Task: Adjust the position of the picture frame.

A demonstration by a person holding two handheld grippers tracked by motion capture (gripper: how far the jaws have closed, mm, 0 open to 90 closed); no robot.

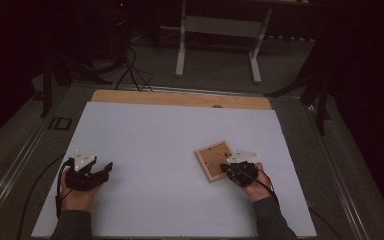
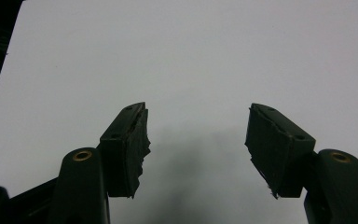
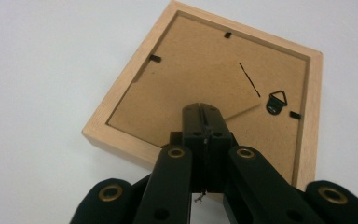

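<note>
A small square wooden picture frame (image 1: 211, 159) lies face down on the white sheet (image 1: 170, 135), right of the middle. Its brown backing board (image 3: 205, 65) faces up, with black clips and a small metal hanger (image 3: 276, 101). My right gripper (image 1: 226, 168) reaches over the frame's near corner. Its jaws are shut with nothing between them, and the tips (image 3: 204, 108) are over the backing board; whether they touch it I cannot tell. My left gripper (image 1: 106, 169) rests at the left of the sheet, open (image 2: 198, 135), with bare white surface between its fingers.
The white sheet covers most of a wooden tabletop (image 1: 180, 98) whose far strip is bare. Beyond it on the dark floor stand a white table base (image 1: 217, 30), dark stand legs and cables (image 1: 130, 70). Metal rails run along both table sides.
</note>
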